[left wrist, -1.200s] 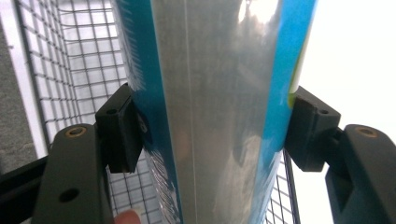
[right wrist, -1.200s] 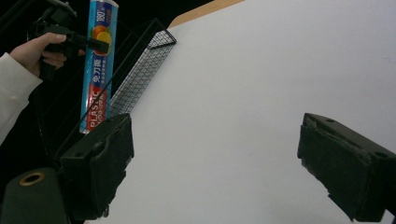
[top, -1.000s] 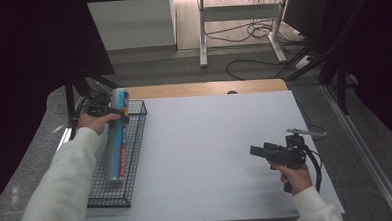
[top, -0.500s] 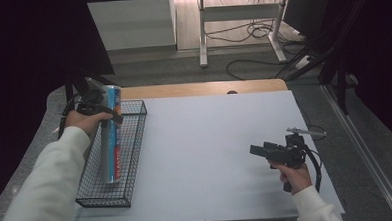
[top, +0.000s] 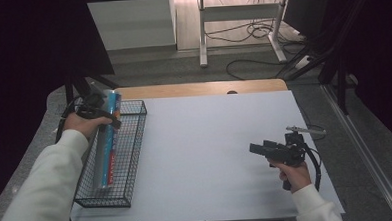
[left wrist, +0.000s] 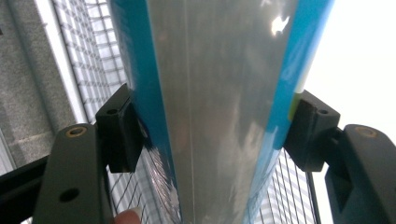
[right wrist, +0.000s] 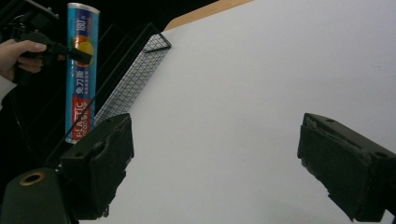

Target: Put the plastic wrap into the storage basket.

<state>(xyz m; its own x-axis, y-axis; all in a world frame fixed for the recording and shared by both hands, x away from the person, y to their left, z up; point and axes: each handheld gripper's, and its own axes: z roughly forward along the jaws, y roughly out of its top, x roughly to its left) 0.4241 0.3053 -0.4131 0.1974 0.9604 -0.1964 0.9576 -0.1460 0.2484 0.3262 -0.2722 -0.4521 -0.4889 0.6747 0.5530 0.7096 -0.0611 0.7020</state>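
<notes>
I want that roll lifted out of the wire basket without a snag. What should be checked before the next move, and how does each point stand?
1. Left gripper shut on the plastic wrap roll, a pad on each side: ok.
2. Grip sits near the roll's upper end, so the long lower part may swing: not ok.
3. Lower end of the roll clear of the wire basket: not ok, it is inside.
4. Whether the lower end rests on the basket floor: cannot tell.
5. Right gripper open, holding nothing, away from the basket: ok.
6. White table top bare beside the basket for setting down: ok.
</notes>
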